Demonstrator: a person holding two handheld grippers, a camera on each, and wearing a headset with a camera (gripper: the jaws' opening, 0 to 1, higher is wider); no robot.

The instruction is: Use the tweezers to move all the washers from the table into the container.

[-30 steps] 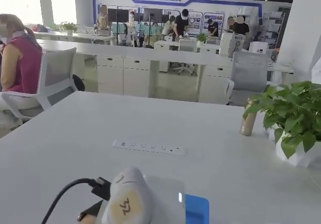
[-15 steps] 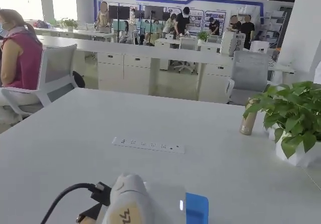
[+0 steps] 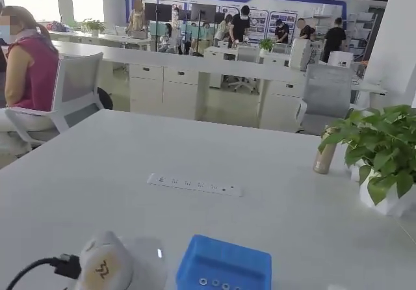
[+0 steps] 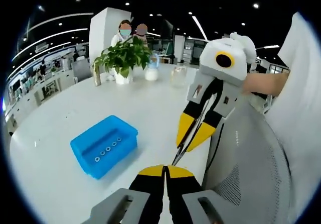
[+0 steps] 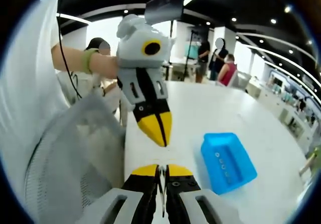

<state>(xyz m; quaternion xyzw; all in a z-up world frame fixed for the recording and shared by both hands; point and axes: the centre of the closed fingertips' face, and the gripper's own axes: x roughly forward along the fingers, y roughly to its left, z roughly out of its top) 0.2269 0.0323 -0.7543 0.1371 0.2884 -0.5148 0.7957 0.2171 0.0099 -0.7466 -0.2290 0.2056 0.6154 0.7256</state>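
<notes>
- Head view: the blue container sits on the white table at the near edge, just beside a gripper's white body, whose jaws are out of frame, so which gripper it is I cannot tell. A short row of washers lies on the container floor. A power strip lies further back, well apart, and a potted plant stands at the right
- Left gripper view: the left gripper has its yellow tips pressed together with nothing between them. The right gripper comes in from the right, its jaws pinched on the tweezers, which slant down toward the table. The container lies to one side, apart from both, washers lined up inside
- Right gripper view: the right gripper's own jaws are clamped on the thin tweezer shaft, and the left gripper faces it, closed and empty, raised over the table edge. The container rests beyond, near but not touching
- Judgement: this looks like a pause between pick-ups, or the end of the job. Whether any washer is left on the table I cannot tell, so the next move calls for finding one, bringing the tweezer tips down around it and squeezing lightly
</notes>
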